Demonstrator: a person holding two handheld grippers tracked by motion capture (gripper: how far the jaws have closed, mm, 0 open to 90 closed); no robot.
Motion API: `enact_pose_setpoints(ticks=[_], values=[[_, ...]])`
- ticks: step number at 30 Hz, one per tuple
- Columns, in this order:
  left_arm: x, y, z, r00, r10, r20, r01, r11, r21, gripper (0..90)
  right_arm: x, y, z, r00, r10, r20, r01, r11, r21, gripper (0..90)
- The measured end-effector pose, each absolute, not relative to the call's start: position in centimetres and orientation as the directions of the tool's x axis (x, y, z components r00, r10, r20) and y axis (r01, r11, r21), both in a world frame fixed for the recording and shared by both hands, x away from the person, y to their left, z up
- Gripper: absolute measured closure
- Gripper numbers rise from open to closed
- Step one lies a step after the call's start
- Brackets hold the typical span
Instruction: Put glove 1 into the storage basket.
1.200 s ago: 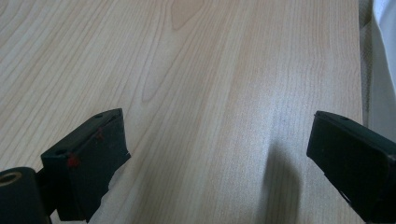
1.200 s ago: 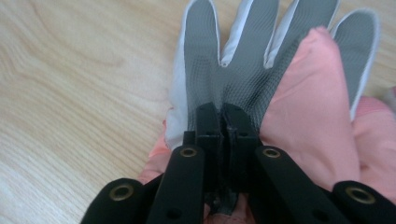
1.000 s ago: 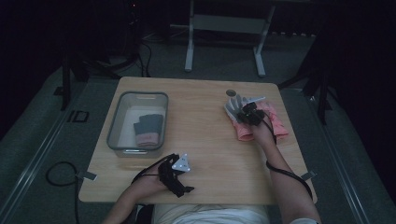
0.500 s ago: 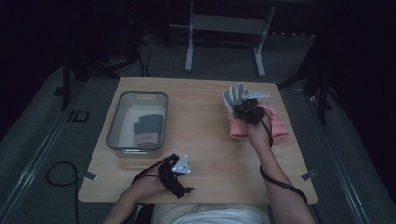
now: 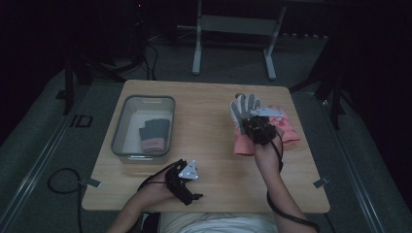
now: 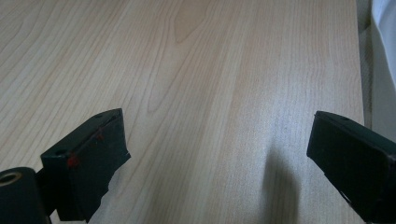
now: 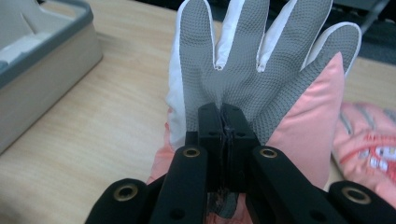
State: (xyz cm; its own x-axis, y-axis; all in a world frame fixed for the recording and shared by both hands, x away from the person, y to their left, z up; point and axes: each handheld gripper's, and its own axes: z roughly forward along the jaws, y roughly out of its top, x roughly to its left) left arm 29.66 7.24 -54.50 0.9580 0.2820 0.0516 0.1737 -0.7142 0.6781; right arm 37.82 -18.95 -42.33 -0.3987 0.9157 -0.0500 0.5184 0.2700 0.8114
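- Grey-and-pink glove (image 5: 243, 121): pinched at the palm by the right gripper (image 5: 258, 130), whose fingers (image 7: 209, 126) are closed tight on the fabric; long axis runs 12 to 6 o'clock, fingertips at 12, cuff hanging toward the worktop (image 5: 209, 165).
- Grey bin (image 5: 121, 131): lies at 9 o'clock from the held glove, well apart, one glove already inside.
- Second pink glove (image 5: 286, 128): flat, just beside at 3 o'clock.
- Left gripper (image 5: 187, 187): fingers wide, empty, near edge; the right is nearer.
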Motion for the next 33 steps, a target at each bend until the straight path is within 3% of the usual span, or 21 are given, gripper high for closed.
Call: enact_pose_setpoints(ticks=[13, 33], values=[[29.6, 7.2, -54.6, 0.958, 0.278, 0.065, 0.166, -0.728, 0.665, 4.5, 37.9, -16.0, -48.2, -0.349, 0.937, -0.009, 0.629, 0.241, 0.739, 87.9], [29.7, 7.2, -54.6, 0.961, 0.267, 0.069, 0.154, -0.728, 0.668, 4.5, 41.6, -13.6, -53.0, -0.371, 0.928, 0.023, 0.701, 0.263, 0.663, 86.4]])
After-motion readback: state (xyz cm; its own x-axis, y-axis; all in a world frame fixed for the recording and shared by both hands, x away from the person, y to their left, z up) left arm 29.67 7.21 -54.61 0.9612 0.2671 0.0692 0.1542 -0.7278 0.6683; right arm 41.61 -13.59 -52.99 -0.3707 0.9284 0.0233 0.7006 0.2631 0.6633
